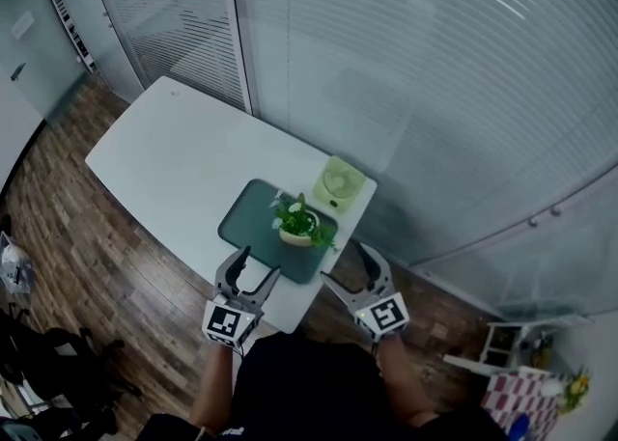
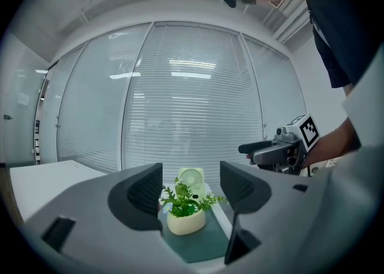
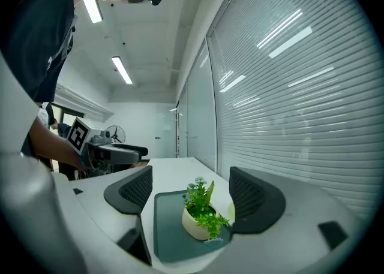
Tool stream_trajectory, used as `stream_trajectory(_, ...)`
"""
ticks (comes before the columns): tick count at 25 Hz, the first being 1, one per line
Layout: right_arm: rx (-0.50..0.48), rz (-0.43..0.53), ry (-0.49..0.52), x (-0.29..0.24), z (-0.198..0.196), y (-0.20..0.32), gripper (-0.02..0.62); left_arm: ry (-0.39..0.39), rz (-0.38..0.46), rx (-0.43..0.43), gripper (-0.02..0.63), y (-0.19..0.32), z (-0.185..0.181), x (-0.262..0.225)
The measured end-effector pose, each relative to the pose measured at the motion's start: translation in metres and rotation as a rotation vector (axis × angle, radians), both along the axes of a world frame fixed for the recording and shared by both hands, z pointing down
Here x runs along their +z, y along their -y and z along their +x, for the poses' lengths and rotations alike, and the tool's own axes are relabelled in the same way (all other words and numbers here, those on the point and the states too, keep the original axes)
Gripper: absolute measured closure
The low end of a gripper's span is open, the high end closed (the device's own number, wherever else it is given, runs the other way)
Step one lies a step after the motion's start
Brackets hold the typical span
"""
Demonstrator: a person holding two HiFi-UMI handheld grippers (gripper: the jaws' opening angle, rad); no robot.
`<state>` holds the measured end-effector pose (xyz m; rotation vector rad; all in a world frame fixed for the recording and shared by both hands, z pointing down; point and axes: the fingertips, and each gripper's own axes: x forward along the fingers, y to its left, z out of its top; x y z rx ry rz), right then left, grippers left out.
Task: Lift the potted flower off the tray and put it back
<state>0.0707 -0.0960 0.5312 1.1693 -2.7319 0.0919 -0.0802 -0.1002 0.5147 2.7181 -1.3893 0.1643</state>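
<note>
Potted flower (image 1: 297, 227) stands upright on the tray (image 1: 246, 220), centre frame, just above and between left gripper (image 1: 258, 265) and right gripper (image 1: 342, 262); the 2 gape wide, empty.

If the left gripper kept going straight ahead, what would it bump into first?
Most likely the potted flower on the tray: it sits centred between the open jaws of the left gripper, with the small green fan behind it. Depth is hard to judge, so that is a best guess.
</note>
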Motion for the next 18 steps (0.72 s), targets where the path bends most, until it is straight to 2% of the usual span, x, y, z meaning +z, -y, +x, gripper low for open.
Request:
stream_trajectory(3,0.007,-0.014,-0.038,0.014,-0.001,0.009,0.230,0.007,-0.010,0.025,0.327,0.008,-0.004,0.011)
stream_trajectory(6,0.020,-0.034,-0.039,0.021,-0.004,0.015,0.230,0.038,-0.012,0.047,0.327,0.018,-0.008,0.017)
stream_trajectory(14,0.001,-0.080,-0.077,0.050,-0.014,0.020,0.227,0.062,-0.030,0.084,0.327,0.031,-0.005,0.052)
stream_trajectory(18,0.008,-0.115,-0.109,0.060,-0.018,0.021,0.221,0.072,-0.062,0.102,0.327,0.034,-0.004,0.072)
